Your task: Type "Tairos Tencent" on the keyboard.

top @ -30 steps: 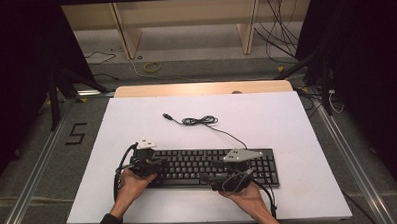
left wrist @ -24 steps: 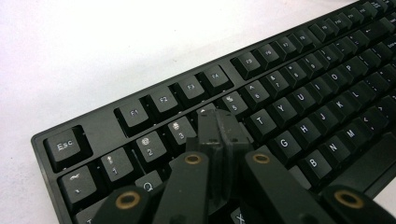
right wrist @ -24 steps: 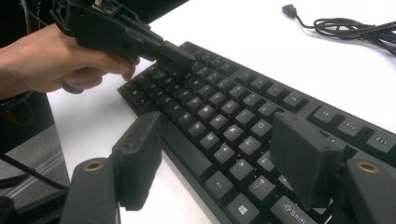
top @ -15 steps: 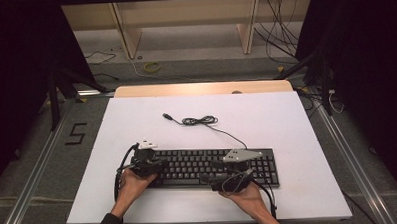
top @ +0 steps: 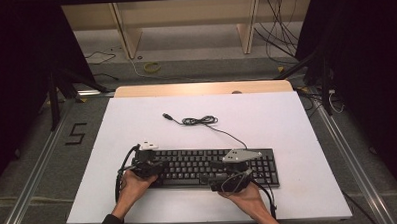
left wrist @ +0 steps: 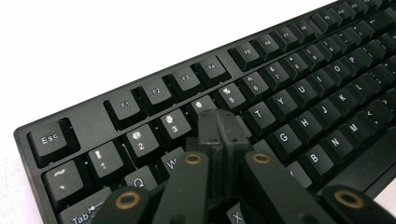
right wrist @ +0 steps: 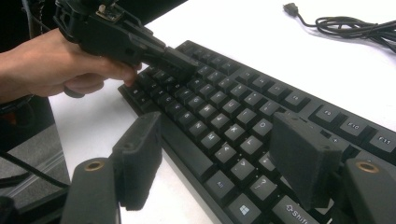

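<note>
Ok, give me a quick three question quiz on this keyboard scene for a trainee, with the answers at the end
1. True or false: the left gripper has its jaws closed together over the keyboard.
2. The right gripper is: A) open, B) shut on the cable, C) shut on a key.
3. Fill in: the keyboard's USB plug lies loose on the white ____.

Key: 1 true; 2 A; 3 table.

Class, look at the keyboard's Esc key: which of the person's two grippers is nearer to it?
Left. The left gripper rests shut over the number row, close to the Esc key; the right gripper is open over the keyboard's other half.
</note>
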`<state>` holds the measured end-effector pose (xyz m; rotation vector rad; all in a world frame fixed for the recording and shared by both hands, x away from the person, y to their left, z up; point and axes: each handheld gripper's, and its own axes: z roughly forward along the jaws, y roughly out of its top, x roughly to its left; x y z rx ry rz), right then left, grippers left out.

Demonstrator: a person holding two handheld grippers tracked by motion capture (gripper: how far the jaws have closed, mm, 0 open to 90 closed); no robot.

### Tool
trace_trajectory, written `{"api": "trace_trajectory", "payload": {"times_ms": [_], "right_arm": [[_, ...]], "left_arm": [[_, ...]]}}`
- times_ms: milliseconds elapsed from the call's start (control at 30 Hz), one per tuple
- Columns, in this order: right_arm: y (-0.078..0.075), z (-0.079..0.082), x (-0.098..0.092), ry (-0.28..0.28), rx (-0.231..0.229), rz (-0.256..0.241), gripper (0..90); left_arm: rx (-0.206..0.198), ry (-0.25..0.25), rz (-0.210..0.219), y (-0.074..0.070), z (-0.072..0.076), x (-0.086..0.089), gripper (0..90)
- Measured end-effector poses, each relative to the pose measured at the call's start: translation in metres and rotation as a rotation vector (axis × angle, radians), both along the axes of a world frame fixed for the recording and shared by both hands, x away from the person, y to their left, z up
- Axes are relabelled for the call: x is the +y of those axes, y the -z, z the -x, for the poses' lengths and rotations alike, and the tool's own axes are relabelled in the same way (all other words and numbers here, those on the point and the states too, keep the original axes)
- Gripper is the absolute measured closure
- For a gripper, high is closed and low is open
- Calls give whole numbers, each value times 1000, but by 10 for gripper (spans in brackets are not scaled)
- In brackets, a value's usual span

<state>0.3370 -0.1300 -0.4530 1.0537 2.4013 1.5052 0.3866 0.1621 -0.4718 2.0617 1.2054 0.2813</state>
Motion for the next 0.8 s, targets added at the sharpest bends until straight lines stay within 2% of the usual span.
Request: {"api": "trace_trajectory", "payload": {"times_ms": [133, 433, 800], "right_arm": [[0, -1, -1, 4, 1, -2, 353], [0, 0, -1, 1, 0, -1, 354], [1, -1, 0, 0, 2, 2, 357]], "left_arm": [[-6, -5, 26, -3, 1, 2, 880], [-22, -10, 44, -9, 4, 3, 845], [-37, 1, 73, -14, 8, 5, 693]]}}
